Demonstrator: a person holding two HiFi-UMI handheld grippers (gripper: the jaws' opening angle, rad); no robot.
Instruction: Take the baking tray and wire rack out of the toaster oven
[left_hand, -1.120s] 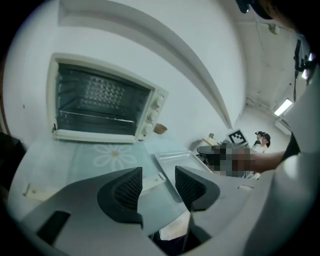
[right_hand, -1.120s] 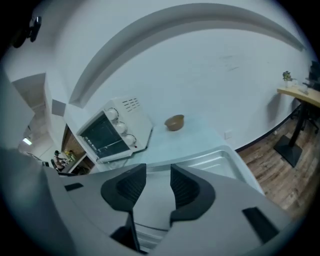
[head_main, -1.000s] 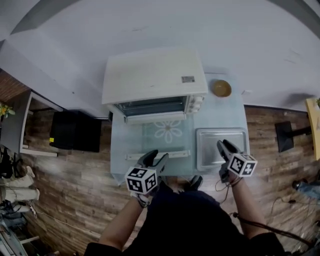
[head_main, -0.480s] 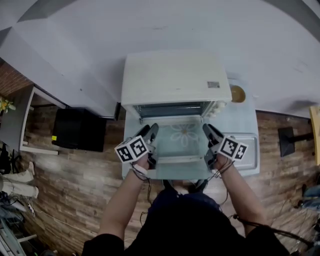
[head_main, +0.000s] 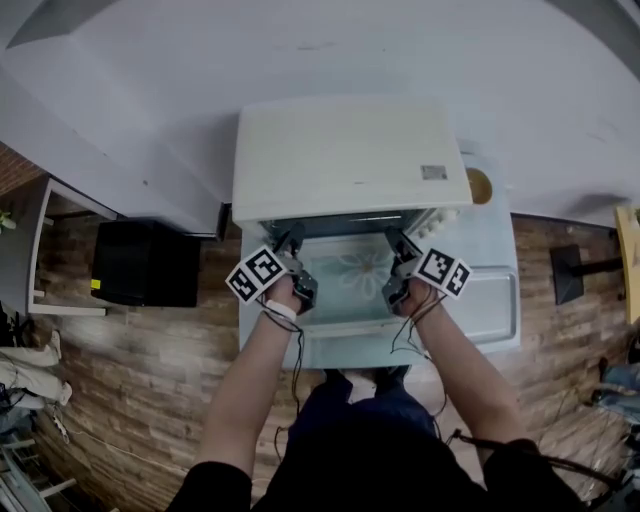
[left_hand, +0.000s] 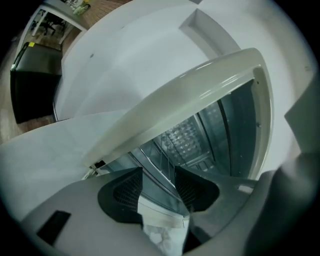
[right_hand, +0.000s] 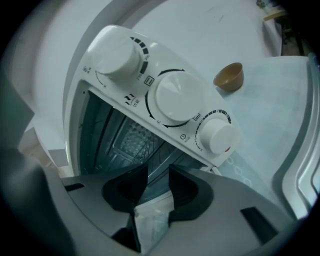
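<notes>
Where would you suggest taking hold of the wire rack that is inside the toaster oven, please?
Take the wire rack by its front bar, one grip near each end, coming level from the front through the open mouth of the toaster oven. It seems to lie flat inside, so only that front edge faces out, and it should slide straight out over the lowered door.

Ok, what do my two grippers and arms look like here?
The left gripper and right gripper: grey bodies, black textured jaws, each with a white cube of black square markers. Thin dark cables trail along unsleeved forearms; a white band circles the left wrist; the top is dark. The right jaws are opening, nothing between them.
</notes>
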